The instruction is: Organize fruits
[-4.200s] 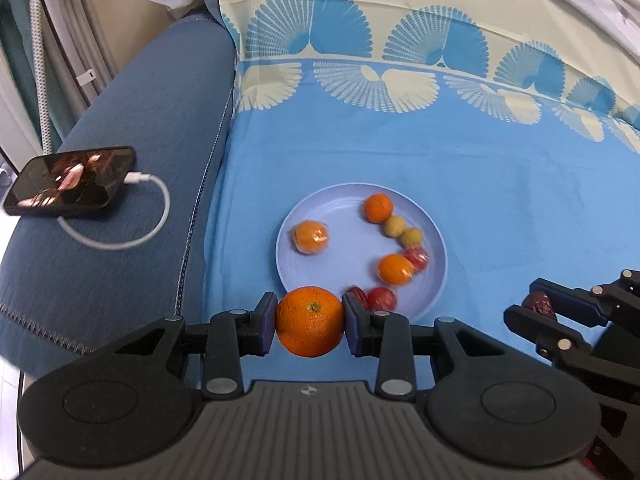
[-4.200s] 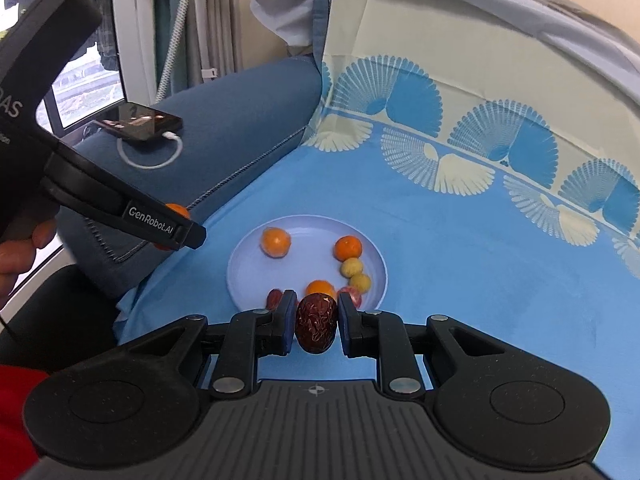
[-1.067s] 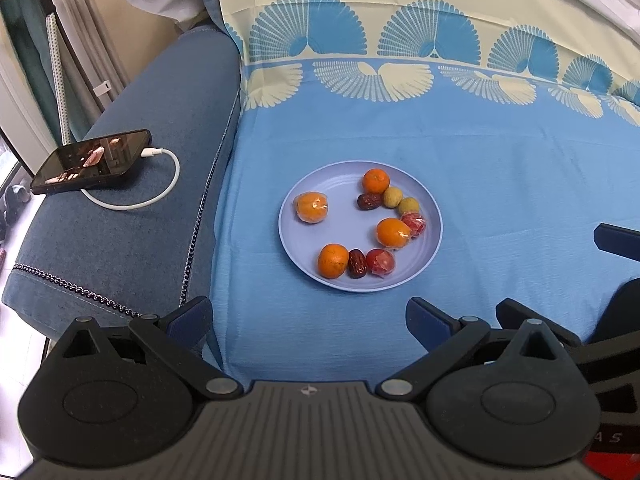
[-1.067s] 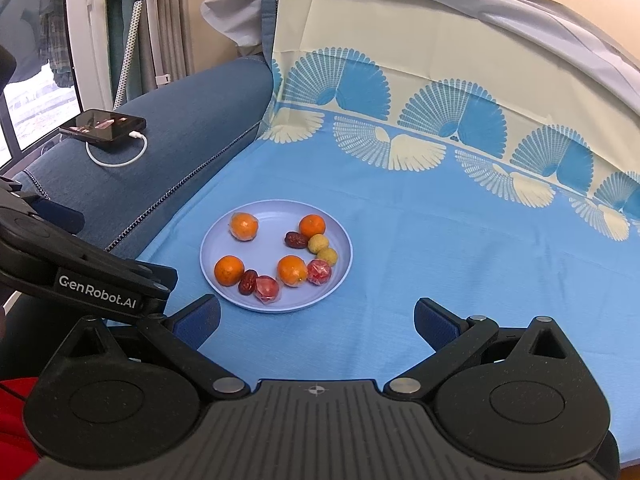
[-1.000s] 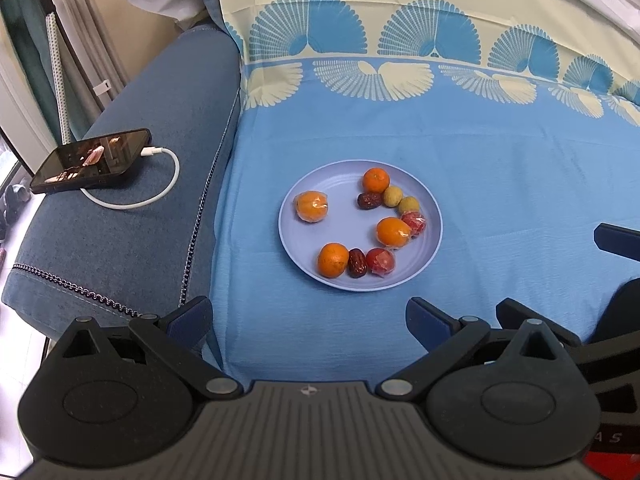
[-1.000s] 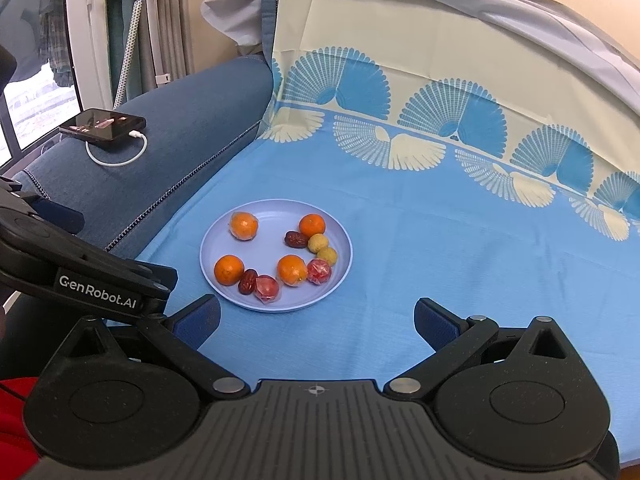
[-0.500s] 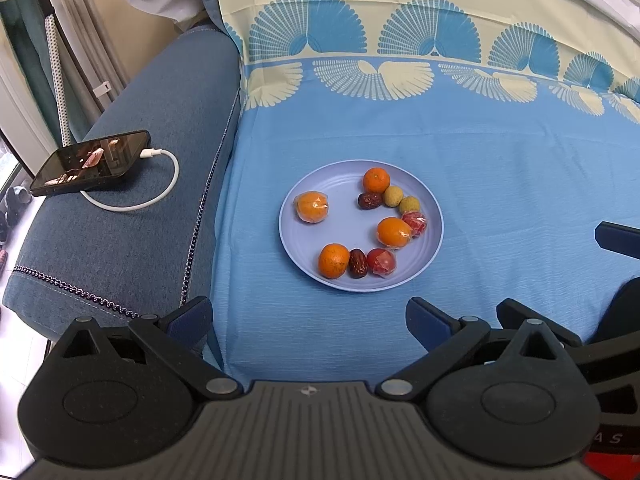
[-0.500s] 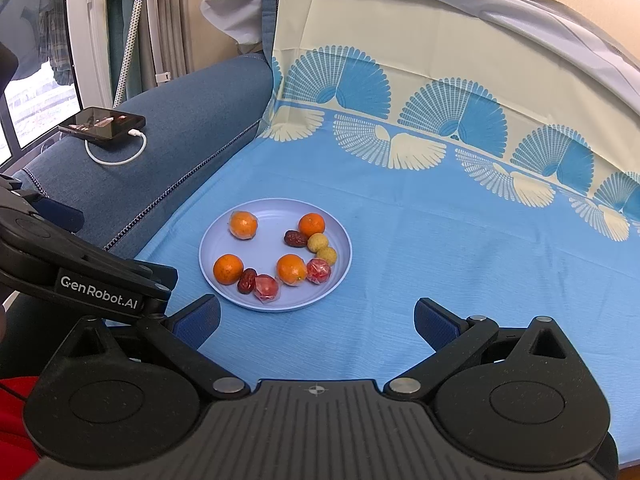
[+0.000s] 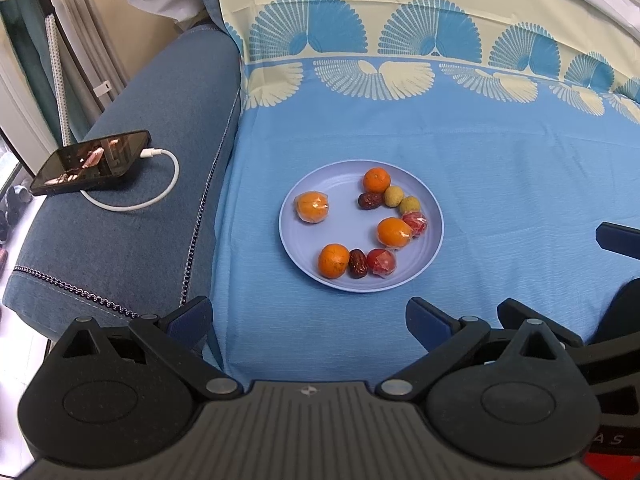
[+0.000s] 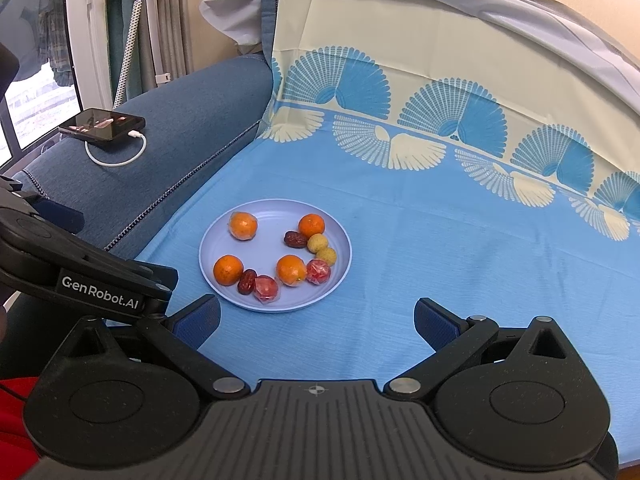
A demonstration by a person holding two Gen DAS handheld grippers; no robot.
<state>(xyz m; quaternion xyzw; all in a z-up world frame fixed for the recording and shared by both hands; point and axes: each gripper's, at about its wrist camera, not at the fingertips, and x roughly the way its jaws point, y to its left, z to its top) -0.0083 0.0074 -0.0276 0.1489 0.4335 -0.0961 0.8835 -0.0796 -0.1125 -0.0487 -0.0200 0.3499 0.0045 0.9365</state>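
Observation:
A pale blue plate [image 9: 298, 236] [image 10: 344, 248] lies on the blue patterned sheet and holds several fruits: oranges such as one at its near left [image 9: 333, 260] [image 10: 228, 270], two dark dates [image 9: 357, 263] [image 9: 370, 200], two small yellow fruits [image 9: 393, 196] and wrapped red fruits [image 9: 381, 262] [image 10: 266, 288]. My left gripper [image 9: 308, 322] hangs open and empty, pulled back from the plate's near edge. Nothing sits between the spread fingers of my open right gripper [image 10: 316, 322], also short of the plate. The left gripper's body [image 10: 80, 276] shows at the left of the right wrist view.
A phone [image 9: 90, 162] [image 10: 102, 124] with a white charging cable [image 9: 136, 200] lies on the blue sofa arm at the left. Cream and blue fan-patterned cloth rises behind the plate. A window and curtains stand at the far left.
Over four seconds both grippers let go of an orange and a date, which now lie on the plate, and drew back. In the last second almost nothing moved.

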